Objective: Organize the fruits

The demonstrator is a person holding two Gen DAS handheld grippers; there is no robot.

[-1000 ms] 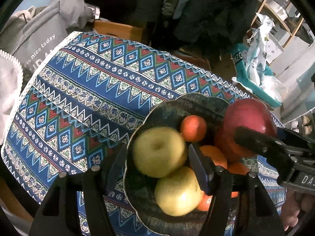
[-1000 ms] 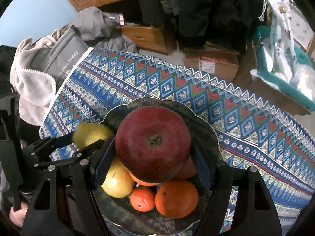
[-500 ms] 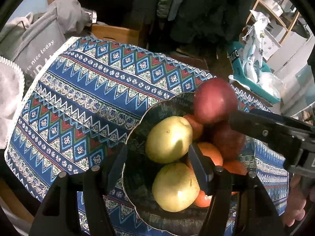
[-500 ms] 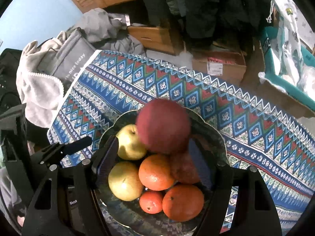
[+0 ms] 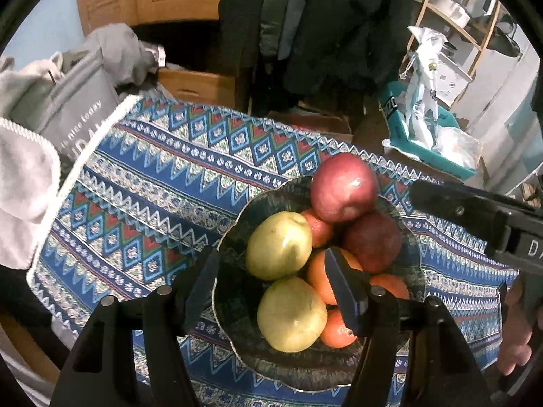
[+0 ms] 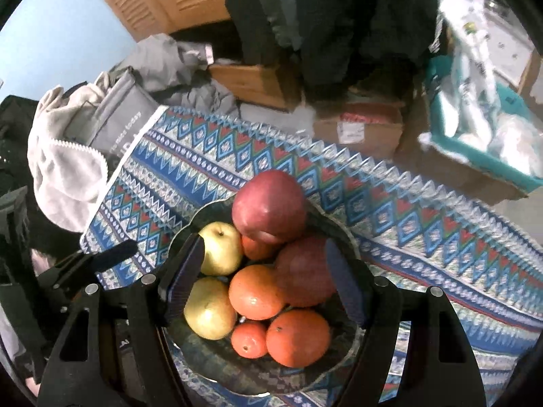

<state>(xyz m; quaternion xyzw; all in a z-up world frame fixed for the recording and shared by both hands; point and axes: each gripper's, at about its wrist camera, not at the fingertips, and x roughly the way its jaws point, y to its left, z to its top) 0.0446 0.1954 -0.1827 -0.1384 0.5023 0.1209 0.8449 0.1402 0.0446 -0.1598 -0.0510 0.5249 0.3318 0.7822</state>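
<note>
A dark scalloped glass bowl (image 5: 237,291) (image 6: 210,363) stands on a blue patterned tablecloth (image 5: 169,176). It holds two yellow-green apples (image 5: 278,251) (image 6: 220,252), two red apples and several oranges (image 6: 256,291). The larger red apple (image 5: 342,193) (image 6: 269,207) rests on top of the pile at the far side, free of any finger. My left gripper (image 5: 271,285) hovers open above the yellow-green apples, holding nothing. My right gripper (image 6: 264,279) is open above the oranges, also holding nothing. One right finger (image 5: 475,217) shows in the left wrist view.
A grey bag (image 5: 78,115) and a white cloth (image 5: 23,183) lie at the table's left edge. Behind the table are cardboard boxes (image 6: 359,125), dark coats (image 5: 322,23) and a teal box with plastic bags (image 5: 431,142). A hand (image 5: 516,352) holds the right gripper.
The large red apple was between the right gripper's fingers; now it lies on the pile. Both grippers have risen away from the bowl, and the fruit looks smaller.
</note>
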